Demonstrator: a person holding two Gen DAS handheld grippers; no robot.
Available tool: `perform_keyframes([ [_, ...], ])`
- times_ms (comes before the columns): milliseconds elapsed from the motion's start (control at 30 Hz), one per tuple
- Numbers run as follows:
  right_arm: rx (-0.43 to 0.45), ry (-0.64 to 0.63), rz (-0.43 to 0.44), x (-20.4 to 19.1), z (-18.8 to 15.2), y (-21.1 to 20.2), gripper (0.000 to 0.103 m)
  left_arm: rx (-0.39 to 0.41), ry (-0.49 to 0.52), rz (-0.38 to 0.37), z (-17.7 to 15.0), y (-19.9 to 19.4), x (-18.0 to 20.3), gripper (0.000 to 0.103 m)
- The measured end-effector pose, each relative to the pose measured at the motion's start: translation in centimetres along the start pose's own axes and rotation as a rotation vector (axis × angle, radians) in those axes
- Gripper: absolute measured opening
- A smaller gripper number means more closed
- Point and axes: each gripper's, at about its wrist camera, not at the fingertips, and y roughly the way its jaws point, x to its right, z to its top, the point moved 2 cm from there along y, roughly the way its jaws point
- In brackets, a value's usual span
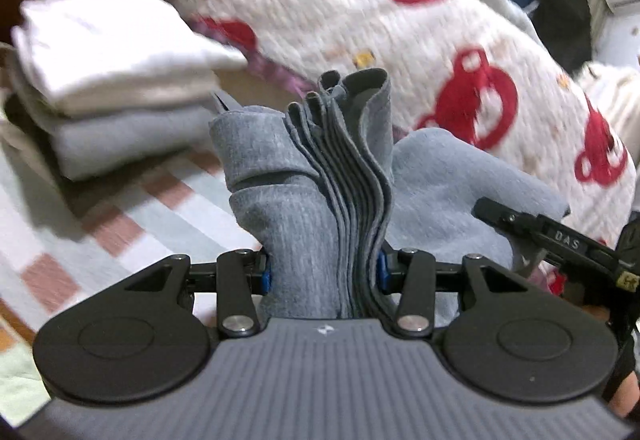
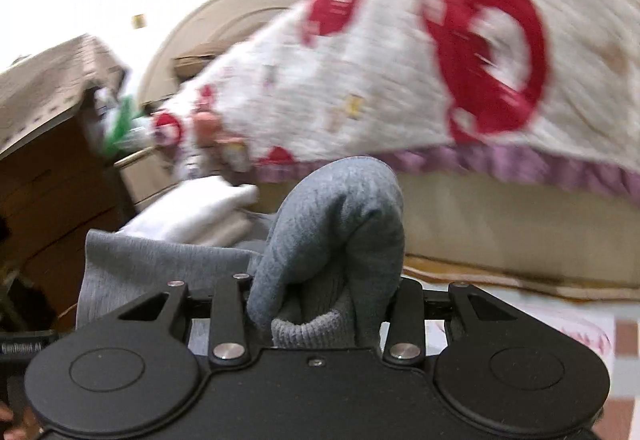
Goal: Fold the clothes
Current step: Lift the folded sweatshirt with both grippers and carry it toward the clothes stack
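Both tongs, left [image 1: 324, 272] and right [image 2: 324, 300], pinch thick bunches of the folded grey knit garment [image 1: 304, 175], low centre of each view; its stacked layers could slip or splay apart from an uneven pull, while blur hides the stack of folded clothes [image 1: 108, 79] at upper left.

left fingertips: we can't see them, buried in the grey garment [image 1: 320, 175]
right fingertips: same, hidden in the bunched cloth
red-print quilt [image 2: 400, 79]: motion-blurred, cut off upper right
folded stack [image 1: 112, 87]: blurred, we can't count layers
clutter [image 2: 200, 135]: unreadable smear, mid left
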Motion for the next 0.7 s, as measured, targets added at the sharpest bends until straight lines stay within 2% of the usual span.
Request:
perform_keyframes([
  [200,0.004,-0.105,0.119,-5.5,3.4,2.3,0.044,0.103,-0.048,0.088,4.3,-3.2,-3.3,0.043],
  [300,-0.012,-0.143,0.183,-8.6,6.5,6.3,0.044,0.133,-0.088,0.145,8.7,-3.5,-6.7,0.043],
  [433,-0.006,-0.181,0.266,-12.7,11.2,12.7,0.044,0.188,-0.061,0.237,15.4,-3.8,-10.5,0.043],
  [500,-0.004,-0.149,0.304,-13.8,13.2,16.4,0.044,0.212,-0.063,0.276,18.4,-3.6,-12.7,0.043],
  [600,-0.038,-0.034,0.353,-14.4,15.5,22.9,0.044,0.239,-0.049,0.331,21.8,-2.5,-16.3,0.043],
  [700,-0.096,0.05,0.414,-14.8,16.4,29.7,0.044,0.28,-0.076,0.38,23.7,0.2,-18.3,0.044],
])
